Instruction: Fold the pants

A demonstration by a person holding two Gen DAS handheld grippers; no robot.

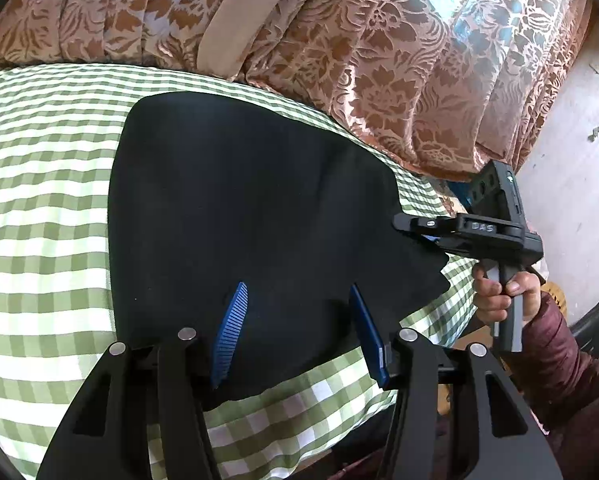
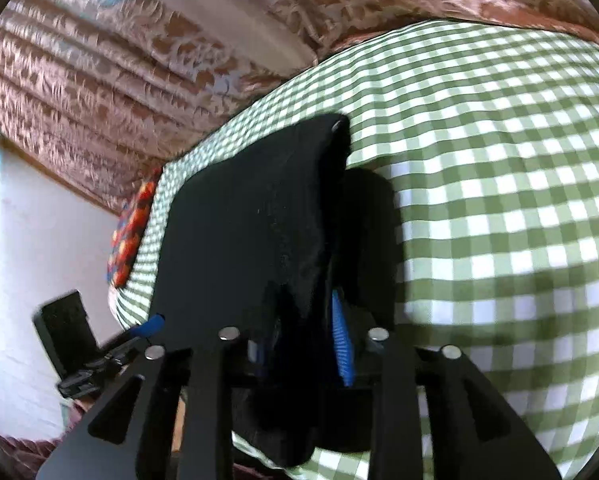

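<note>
One black pants (image 1: 239,200) lay on checked bed (image 1: 39,200) beside curtain (image 1: 379,60); left claw (image 1: 295,332) gaped empty, right claw (image 2: 299,344) pinched pants (edge lifted).

One black folded fabric pants (image 1: 239,208); one green-and-white checked cloth surface (image 1: 39,220); one brown floral patterned curtain (image 1: 379,40); two black two-finger grippers with blue pads; one hand (image 1: 499,296).

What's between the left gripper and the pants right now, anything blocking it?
Nothing visible. The left gripper is open right over the black pants, which lie on the checked cloth with only fabric between its fingers. The right gripper is already shut on the pants' edge.
</note>
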